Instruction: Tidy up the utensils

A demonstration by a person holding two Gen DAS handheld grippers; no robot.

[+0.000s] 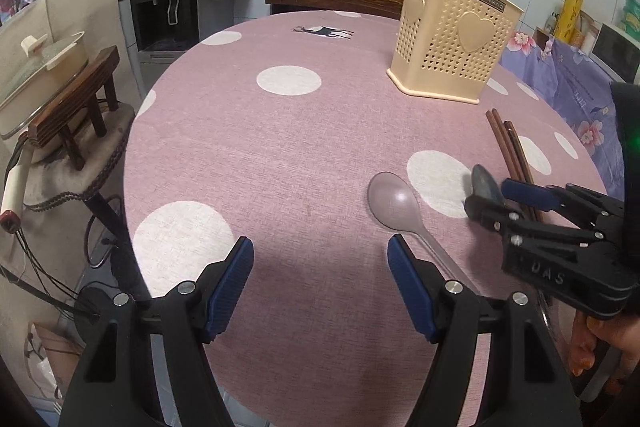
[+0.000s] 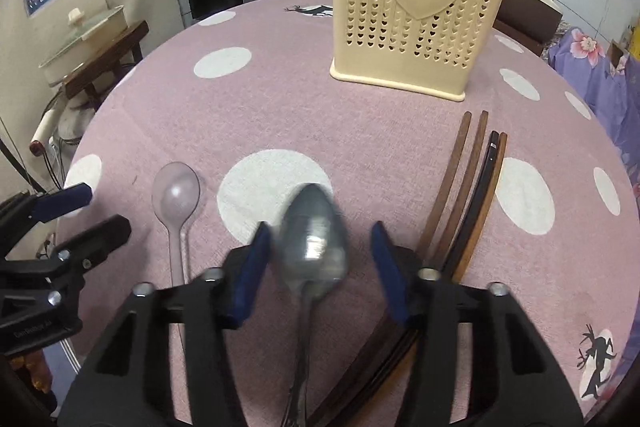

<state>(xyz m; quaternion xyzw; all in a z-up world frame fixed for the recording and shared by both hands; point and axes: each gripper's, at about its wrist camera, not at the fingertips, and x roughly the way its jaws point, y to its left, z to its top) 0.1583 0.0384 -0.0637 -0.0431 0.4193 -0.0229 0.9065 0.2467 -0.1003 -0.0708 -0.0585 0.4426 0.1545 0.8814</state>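
- The left gripper [image 1: 320, 247] is on the left side of the round table [image 2: 320, 115]. It points down at a slant at the pink cloth with white dots.
- Its two blue pads are spread wide. Only bare cloth lies between them.
- Just to its right lies a clear plastic spoon [image 2: 176, 195], flat on the cloth, bowl pointing away.
- Next comes the right gripper [image 2: 320, 231]. It also tips down toward the table. Some fingers of the hand [image 1: 592, 343] that holds it show under it.
- A metal spoon [image 2: 314, 243] sits between its pads and looks blurry. The left pad is right up against the spoon's bowl. A gap shows on the other side, so the pads are not pinching it.
- Right beside this gripper lie brown and black chopsticks [image 2: 472, 179] in a bunch on the cloth.
- Farther back stands a cream holder [image 2: 416, 7] with a heart on it. It is upright, and some stick ends poke out of the top.
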